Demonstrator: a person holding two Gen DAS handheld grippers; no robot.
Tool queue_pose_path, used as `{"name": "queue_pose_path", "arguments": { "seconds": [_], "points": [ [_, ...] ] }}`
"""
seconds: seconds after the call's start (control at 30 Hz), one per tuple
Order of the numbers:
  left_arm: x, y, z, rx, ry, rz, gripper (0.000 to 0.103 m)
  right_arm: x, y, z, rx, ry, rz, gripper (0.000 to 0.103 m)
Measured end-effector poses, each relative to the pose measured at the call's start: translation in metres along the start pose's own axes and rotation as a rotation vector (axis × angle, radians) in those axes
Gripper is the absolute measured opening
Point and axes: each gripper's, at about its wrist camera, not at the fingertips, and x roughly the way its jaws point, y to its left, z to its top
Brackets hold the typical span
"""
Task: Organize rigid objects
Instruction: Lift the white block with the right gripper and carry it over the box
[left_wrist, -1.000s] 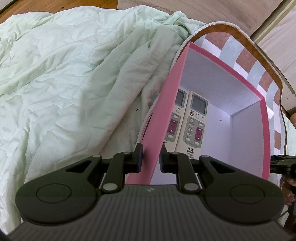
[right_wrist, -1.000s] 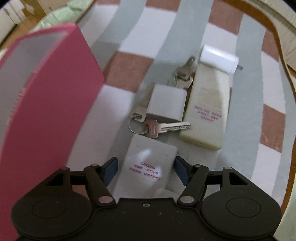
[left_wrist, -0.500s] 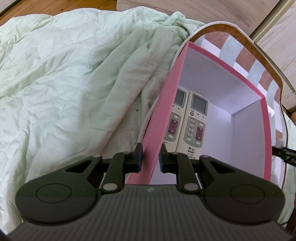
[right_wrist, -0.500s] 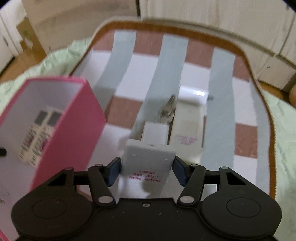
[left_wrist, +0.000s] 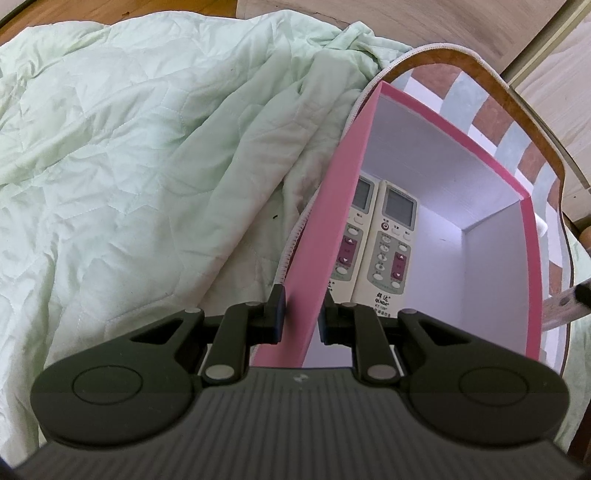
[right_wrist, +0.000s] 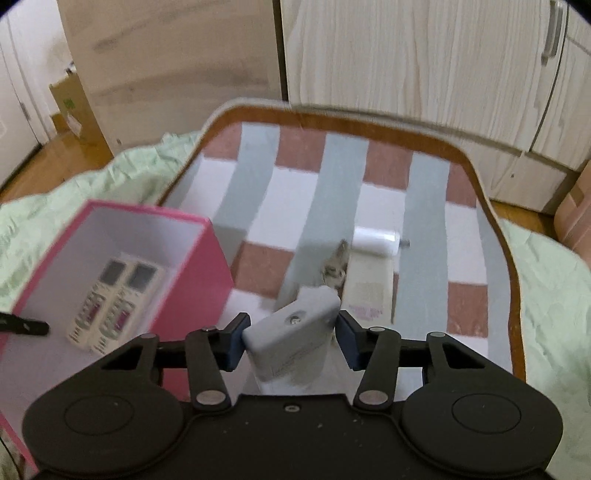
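Between right gripper (right_wrist: 291, 338) pads, grey remote (right_wrist: 295, 339)

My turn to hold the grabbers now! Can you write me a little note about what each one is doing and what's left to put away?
Left gripper: shut on the near wall of the pink box, steadying it.
Right gripper: jaws closing, with a grey remote between them, tilted and lifted off the striped mat.
Done: two white remotes lie side by side inside the box.
Left: put the grey remote in the box. Still on the mat are a cream remote, a white cylinder and some keys.
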Motion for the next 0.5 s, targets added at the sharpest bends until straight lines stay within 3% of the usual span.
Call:
{"name": "queue_pose_path", "arguments": {
  "seconds": [0.13,0.3,0.5],
  "points": [
    [0.0,0.001,0.0,-0.003,0.0,-0.006,0.016,-0.026,0.003,0.013,0.076,-0.048,0.083,0.056],
    [0.002,0.007,0.002,-0.033,0.01,-0.026,0.016,-0.059,0.028,0.026,0.072,-0.106,0.237,0.056],
    [0.001,0.005,0.001,-0.025,-0.006,-0.029,0.016,-0.043,0.079,0.029,0.02,-0.008,0.439,0.056]
  ]
}}
